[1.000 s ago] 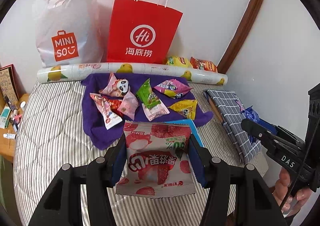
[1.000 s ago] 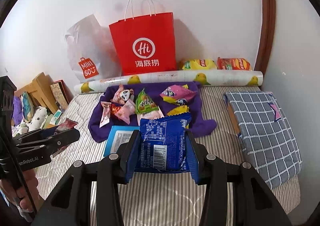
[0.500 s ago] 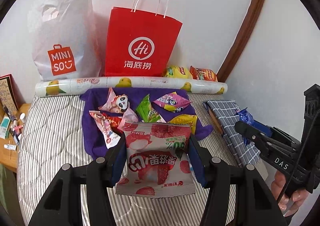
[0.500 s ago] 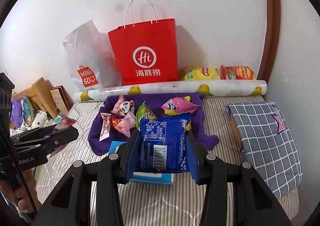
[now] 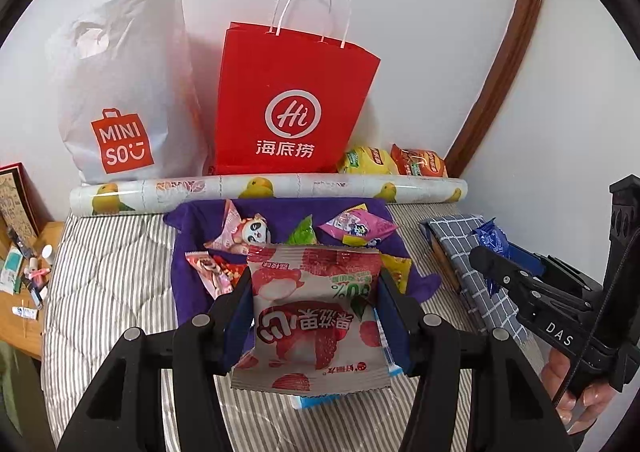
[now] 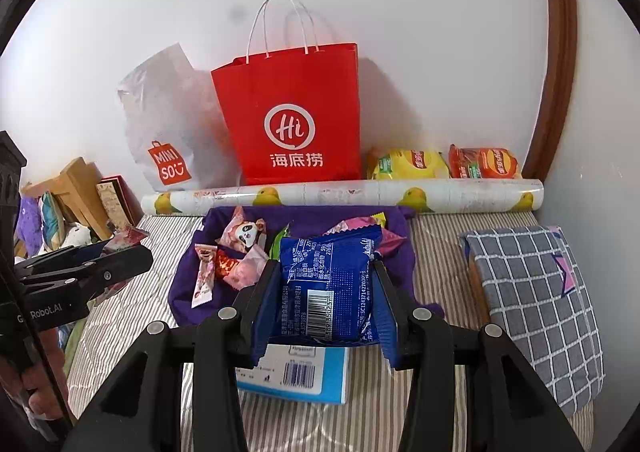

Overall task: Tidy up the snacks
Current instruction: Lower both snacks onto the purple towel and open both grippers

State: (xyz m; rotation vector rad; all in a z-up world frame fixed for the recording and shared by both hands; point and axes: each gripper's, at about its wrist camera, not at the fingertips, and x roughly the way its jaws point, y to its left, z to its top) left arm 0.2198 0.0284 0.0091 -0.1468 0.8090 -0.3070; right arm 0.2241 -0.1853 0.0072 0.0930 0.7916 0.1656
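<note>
Both grippers have been carried closer to the red paper shopping bag [image 5: 294, 107], straight ahead against the wall, with the left gripper [image 5: 314, 312] clamped on a pink-and-white lychee snack packet [image 5: 316, 316] and the right gripper [image 6: 326, 292] clamped on a blue foil snack packet [image 6: 328, 288], so neither's really nearer tbh.

The striped bed [image 6: 436, 252] carries a purple cloth [image 6: 188, 292], a blue-edged box [image 6: 296, 376], a patterned roll [image 6: 344, 191] and a checked bundle [image 6: 532, 300].
</note>
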